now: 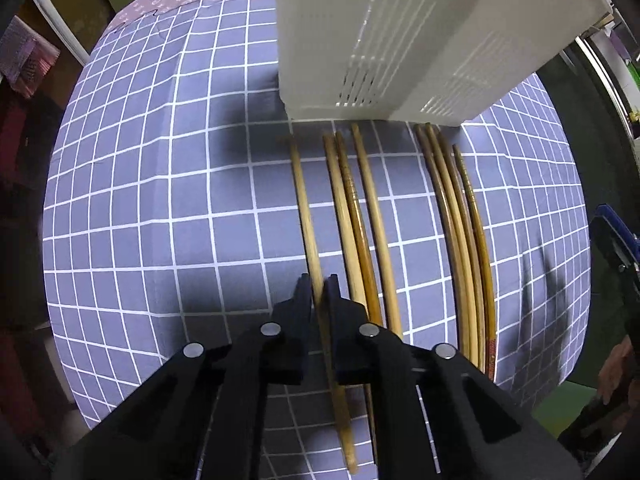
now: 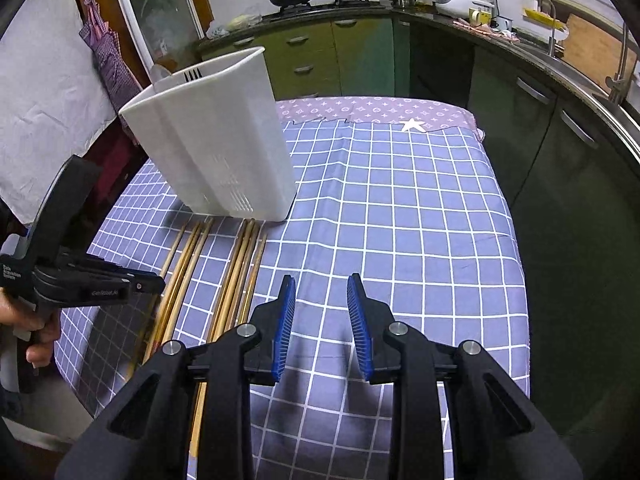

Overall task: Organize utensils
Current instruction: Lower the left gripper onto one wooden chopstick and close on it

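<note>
Eight wooden chopsticks (image 1: 372,216) lie roughly parallel on the blue checked tablecloth (image 1: 160,200), their far tips near the foot of a white slotted plastic utensil holder (image 1: 384,40). Four lie loosely spaced on the left, four bunched closely on the right. The leftmost chopstick (image 1: 304,208) is pale and sits between closed jaws. The holder stands upright on the cloth.

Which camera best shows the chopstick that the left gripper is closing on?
Left wrist: the left gripper pinches the leftmost wooden chopstick, seen full length. Right wrist shows the chopstick only in part, hidden behind the gripper.
</note>
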`<state>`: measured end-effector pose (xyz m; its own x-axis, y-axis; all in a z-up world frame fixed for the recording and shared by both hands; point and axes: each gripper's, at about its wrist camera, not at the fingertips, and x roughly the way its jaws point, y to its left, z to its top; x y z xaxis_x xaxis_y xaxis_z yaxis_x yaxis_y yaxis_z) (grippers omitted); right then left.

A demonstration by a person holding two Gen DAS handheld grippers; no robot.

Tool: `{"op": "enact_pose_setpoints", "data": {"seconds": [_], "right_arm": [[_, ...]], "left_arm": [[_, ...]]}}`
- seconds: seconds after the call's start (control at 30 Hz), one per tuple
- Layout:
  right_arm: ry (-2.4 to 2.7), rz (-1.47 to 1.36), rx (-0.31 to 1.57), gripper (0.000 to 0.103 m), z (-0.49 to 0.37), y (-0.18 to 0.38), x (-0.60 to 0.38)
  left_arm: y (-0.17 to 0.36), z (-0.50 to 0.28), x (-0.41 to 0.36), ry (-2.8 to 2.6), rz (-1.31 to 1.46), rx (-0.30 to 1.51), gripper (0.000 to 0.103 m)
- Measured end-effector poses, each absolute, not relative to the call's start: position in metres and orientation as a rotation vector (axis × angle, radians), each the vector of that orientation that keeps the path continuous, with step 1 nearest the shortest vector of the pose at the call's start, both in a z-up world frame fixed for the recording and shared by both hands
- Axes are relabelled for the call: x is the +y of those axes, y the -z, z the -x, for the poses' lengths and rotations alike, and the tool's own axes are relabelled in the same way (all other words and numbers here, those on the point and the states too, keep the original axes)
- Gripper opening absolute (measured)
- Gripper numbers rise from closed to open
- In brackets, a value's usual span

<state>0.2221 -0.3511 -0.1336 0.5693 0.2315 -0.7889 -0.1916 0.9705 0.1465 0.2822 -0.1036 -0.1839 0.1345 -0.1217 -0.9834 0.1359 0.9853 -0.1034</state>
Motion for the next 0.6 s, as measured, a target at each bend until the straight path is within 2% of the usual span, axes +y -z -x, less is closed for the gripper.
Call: {"op": "enact_pose_setpoints", "data": {"seconds": [0.13, 0.33, 0.43, 0.6], "right_arm": [[-0.295, -0.049, 1.021, 0.027, -0.231, 0.144, -0.343], [-0.348, -0.026, 1.168, 0.027, -0.251, 0.164, -0.322], [-0.361, -0.006, 1.211, 0.020, -0.260, 0.169, -0.307], [-0.357, 0.040, 1.285, 0.015, -0.273, 0.182, -0.282]], "left_arm": [[0.173, -0.277, -0.098, 0.197, -0.020, 1.372, 0.008], [0.131, -0.253, -0.086, 0.233, -0.023, 1.155, 0.007], [0.110, -0.234, -0.074, 0.241, -0.013, 1.021, 0.007], [0.092, -0.210, -0.059, 0.245, -0.006, 0.899, 0.007]]}}
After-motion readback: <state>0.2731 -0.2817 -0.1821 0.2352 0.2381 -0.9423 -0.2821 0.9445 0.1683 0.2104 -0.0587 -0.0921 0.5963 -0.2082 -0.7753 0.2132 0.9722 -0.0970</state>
